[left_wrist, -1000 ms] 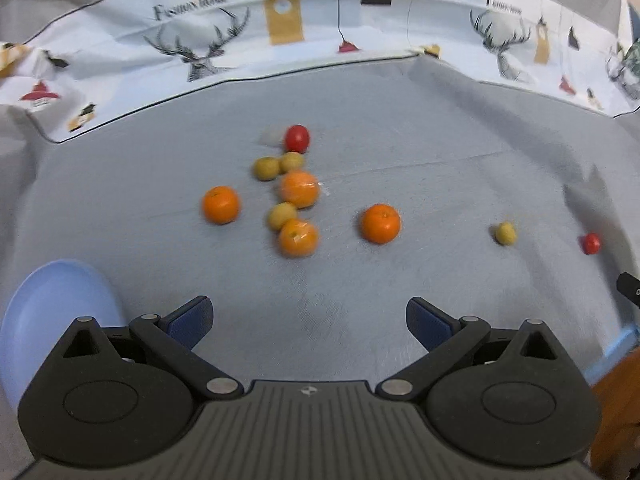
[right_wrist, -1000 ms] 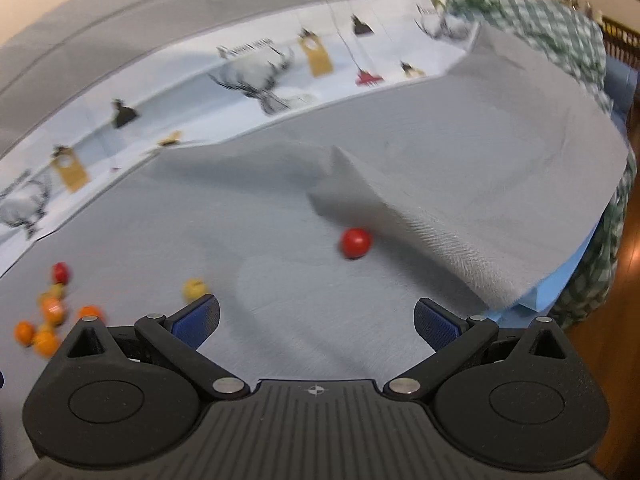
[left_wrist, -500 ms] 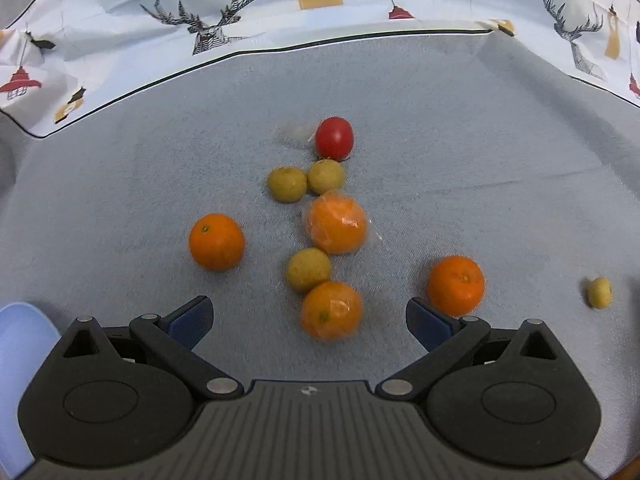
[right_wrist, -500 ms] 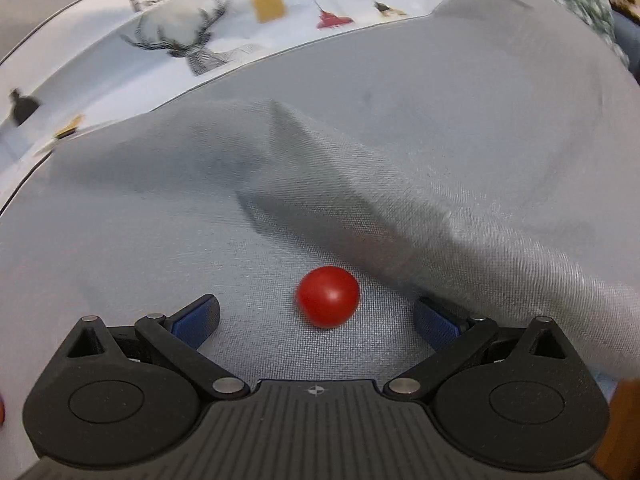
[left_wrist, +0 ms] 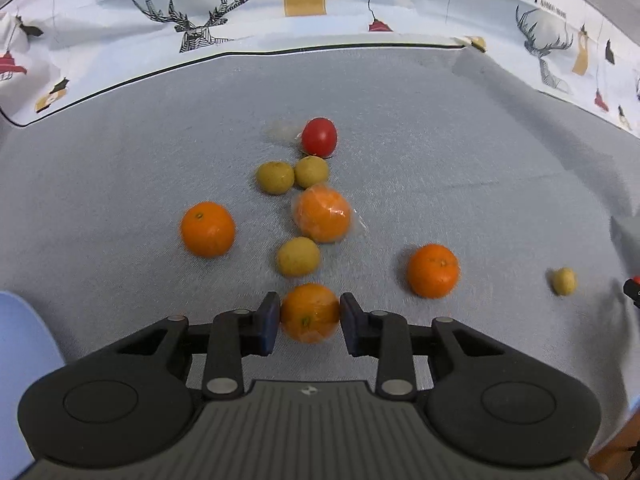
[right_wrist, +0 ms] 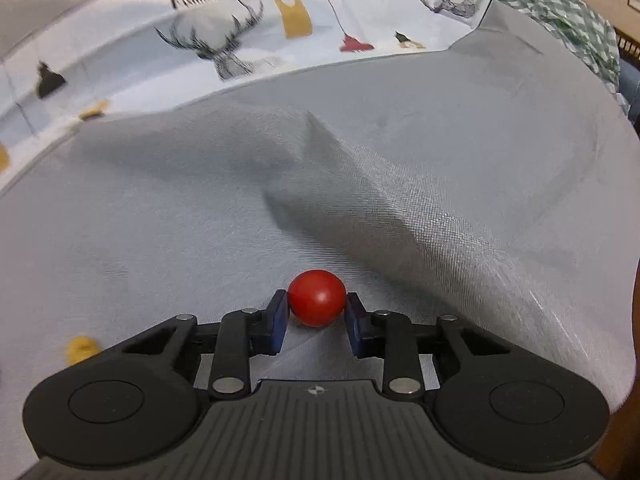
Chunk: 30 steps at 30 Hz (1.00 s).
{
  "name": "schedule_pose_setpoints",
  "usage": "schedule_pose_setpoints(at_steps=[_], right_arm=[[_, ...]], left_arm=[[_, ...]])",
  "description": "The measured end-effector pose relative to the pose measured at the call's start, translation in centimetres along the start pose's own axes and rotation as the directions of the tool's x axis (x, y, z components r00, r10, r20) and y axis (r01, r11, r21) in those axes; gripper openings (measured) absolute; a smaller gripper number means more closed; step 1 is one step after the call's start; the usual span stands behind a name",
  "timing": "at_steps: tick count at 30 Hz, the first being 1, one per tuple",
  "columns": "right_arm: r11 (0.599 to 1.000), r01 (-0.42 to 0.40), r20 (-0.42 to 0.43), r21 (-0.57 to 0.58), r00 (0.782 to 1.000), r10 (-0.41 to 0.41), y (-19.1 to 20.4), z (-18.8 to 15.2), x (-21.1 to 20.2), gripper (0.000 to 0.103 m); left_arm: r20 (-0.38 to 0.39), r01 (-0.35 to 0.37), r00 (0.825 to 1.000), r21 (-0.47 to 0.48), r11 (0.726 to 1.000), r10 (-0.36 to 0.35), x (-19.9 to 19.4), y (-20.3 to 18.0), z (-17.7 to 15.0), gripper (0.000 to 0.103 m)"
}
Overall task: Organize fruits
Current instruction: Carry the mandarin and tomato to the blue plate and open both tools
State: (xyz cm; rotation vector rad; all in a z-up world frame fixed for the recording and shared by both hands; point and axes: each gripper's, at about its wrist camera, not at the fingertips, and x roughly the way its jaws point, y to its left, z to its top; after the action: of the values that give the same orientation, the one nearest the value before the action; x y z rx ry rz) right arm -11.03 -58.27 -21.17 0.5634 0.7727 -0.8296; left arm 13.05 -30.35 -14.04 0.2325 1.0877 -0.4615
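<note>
In the left wrist view my left gripper (left_wrist: 310, 309) has its jaws closing, and its blue pads press both sides of an orange (left_wrist: 309, 322) on the grey cloth. Beyond it lie a bare orange (left_wrist: 207, 229), a plastic-wrapped orange (left_wrist: 323, 214), another orange (left_wrist: 433, 270), small yellow-green fruits (left_wrist: 298, 256) and a red tomato (left_wrist: 319, 137). In the right wrist view the jaws of my right gripper (right_wrist: 316, 307) are closing too, its pads touching a small red tomato (right_wrist: 317, 296) from left and right.
A light blue plate (left_wrist: 22, 360) shows at the left edge. A lone yellow-green fruit (left_wrist: 564, 281) lies far right, likely the yellow fruit (right_wrist: 81, 349) in the right view. A raised fold of the grey cloth (right_wrist: 400, 208) runs just behind the tomato. Printed fabric (left_wrist: 200, 28) borders the back.
Both grippers moved forward and down to their fruit. Their jaws went from wide open to closed, the left around the nearest orange, the right around the red tomato.
</note>
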Motion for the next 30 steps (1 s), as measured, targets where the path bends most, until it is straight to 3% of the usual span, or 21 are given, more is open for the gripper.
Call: schedule_pose_setpoints(at_steps=[4,8,12,17,24,30], right_arm=[[0.993,-0.12,0.03,-0.019,0.992,0.12,2.1,-1.0,-4.7,0.031],[0.967,-0.245,0.022,-0.067,0.969,0.246,5.6,-2.6,-9.6,0.032],[0.92,-0.369,-0.022,-0.13,0.929,0.369,10.0,-5.0,-14.4,0.032],[0.836,-0.502,-0.093,-0.221,0.864,0.495,16.0,-8.4,-19.9,0.032],[0.724,-0.609,-0.171,-0.324,0.791,0.588,22.5,-12.7,-26.3,0.032],[0.647,-0.645,-0.222,-0.405,0.757,0.615,26.9,-15.7,-30.4,0.032]], left_arm=[[0.035,0.036,0.999,-0.011,0.999,-0.036,-3.8,1.1,-1.2,0.035],[0.068,0.047,0.997,-0.034,0.998,-0.045,-8.8,3.0,-2.7,0.036],[0.088,0.019,0.996,-0.051,0.999,-0.015,-13.5,5.7,-4.7,0.036],[0.105,-0.01,0.994,-0.111,0.994,0.022,-18.5,10.5,-8.1,0.036],[0.132,-0.038,0.989,-0.221,0.975,0.068,-23.5,17.7,-12.9,0.035],[0.149,-0.057,0.984,-0.276,0.959,0.101,-25.5,22.0,-15.7,0.035]])
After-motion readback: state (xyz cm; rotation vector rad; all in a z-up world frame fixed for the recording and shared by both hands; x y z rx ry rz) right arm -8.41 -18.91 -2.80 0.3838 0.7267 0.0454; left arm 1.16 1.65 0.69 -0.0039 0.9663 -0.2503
